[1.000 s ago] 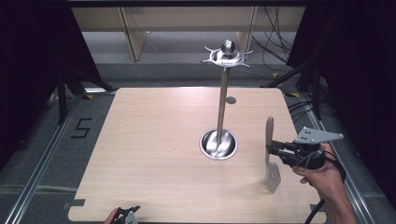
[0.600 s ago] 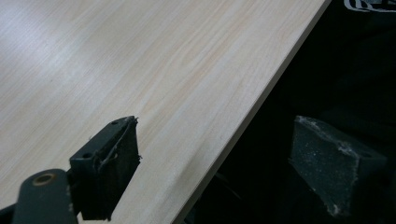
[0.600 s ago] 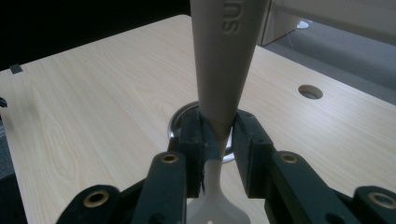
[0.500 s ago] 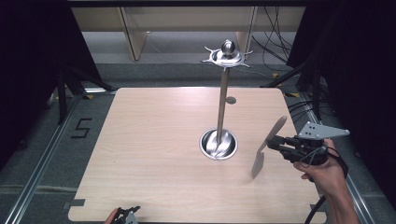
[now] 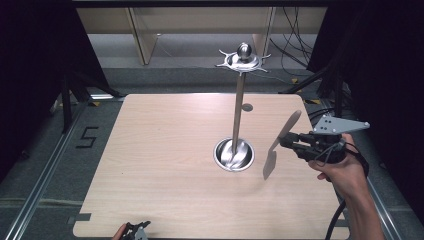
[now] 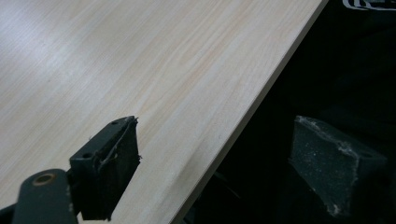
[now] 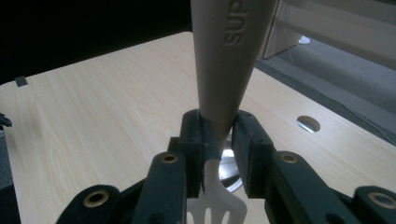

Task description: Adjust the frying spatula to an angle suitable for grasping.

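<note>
Tilted further since the earlier frame, the spatula (image 5: 278, 145) is clamped in the right claw (image 5: 289, 141) above the worktop's (image 5: 165, 165) right side. Left claw (image 6: 224, 163) gapes wide at the near edge. Mid-worktop stands a metal stand (image 5: 238, 100), dark curtains (image 5: 35, 75) flanking, shelving (image 5: 200, 25) beyond.
</note>
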Demonstrator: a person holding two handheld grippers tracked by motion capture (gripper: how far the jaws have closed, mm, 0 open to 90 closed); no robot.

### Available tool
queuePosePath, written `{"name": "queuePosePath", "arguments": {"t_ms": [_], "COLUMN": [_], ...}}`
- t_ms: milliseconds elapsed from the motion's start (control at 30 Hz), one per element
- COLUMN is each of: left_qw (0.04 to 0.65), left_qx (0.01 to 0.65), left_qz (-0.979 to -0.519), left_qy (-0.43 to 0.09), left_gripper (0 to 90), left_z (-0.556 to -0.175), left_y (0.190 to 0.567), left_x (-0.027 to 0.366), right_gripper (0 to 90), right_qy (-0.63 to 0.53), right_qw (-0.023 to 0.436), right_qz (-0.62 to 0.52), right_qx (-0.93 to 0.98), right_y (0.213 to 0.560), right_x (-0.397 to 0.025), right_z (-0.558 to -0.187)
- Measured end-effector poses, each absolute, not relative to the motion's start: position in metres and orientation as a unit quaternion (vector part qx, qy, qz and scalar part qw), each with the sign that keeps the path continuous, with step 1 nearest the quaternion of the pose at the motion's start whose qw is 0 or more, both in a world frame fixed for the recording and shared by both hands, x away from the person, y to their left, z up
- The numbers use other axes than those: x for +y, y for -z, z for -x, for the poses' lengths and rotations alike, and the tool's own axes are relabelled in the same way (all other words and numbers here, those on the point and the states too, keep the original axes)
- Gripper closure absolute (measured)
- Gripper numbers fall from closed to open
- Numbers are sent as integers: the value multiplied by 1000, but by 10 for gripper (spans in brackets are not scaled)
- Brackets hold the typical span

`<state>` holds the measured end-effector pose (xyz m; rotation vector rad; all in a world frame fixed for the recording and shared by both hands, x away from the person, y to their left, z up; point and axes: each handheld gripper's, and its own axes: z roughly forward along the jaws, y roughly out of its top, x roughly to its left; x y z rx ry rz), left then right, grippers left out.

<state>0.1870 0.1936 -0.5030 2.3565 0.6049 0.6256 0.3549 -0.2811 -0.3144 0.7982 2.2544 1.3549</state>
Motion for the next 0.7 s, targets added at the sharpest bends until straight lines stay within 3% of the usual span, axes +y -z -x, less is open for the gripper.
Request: {"name": "queuePosePath", "arguments": {"t_ms": [700], "left_qw": [312], "left_qx": [238], "left_qz": [-892], "left_qy": [-224], "left_gripper": [150], "left_z": [-186], "left_y": [504], "left_x": [193], "right_gripper": [750], "right_qy": [-481], "right_qw": [192], "right_qz": [-278], "right_qx": [809], "right_y": [283], "right_x": [-254], "right_z": [-386]}}
